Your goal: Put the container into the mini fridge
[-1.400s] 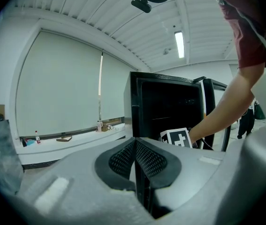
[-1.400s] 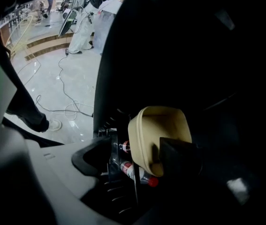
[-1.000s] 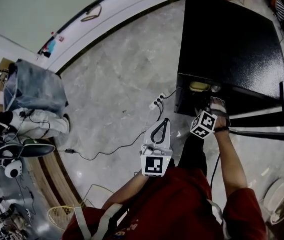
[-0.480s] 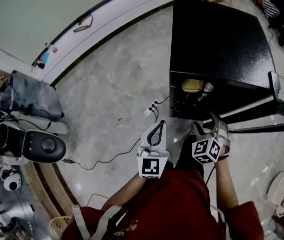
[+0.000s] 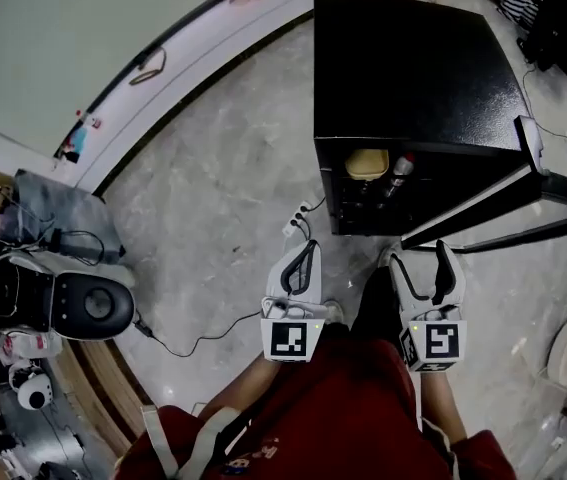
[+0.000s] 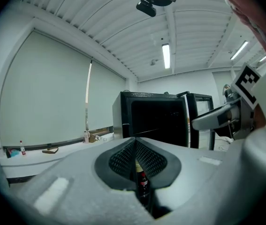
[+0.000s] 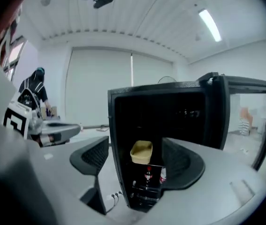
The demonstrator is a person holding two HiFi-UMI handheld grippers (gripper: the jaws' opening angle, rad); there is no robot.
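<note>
From where I stand, both forearms are bent in close to the red-shirted torso (image 5: 348, 413), with the two tools side by side, level and pointing forward. The left tool (image 5: 305, 258) has its jaws pressed together. The right tool (image 5: 423, 268) has its jaws spread wide, with nothing between them.

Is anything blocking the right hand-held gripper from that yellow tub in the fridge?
Nothing visible. The right hand-held gripper, open and empty, faces the container on its shelf inside the mini fridge; the door is swung open to the side.
</note>
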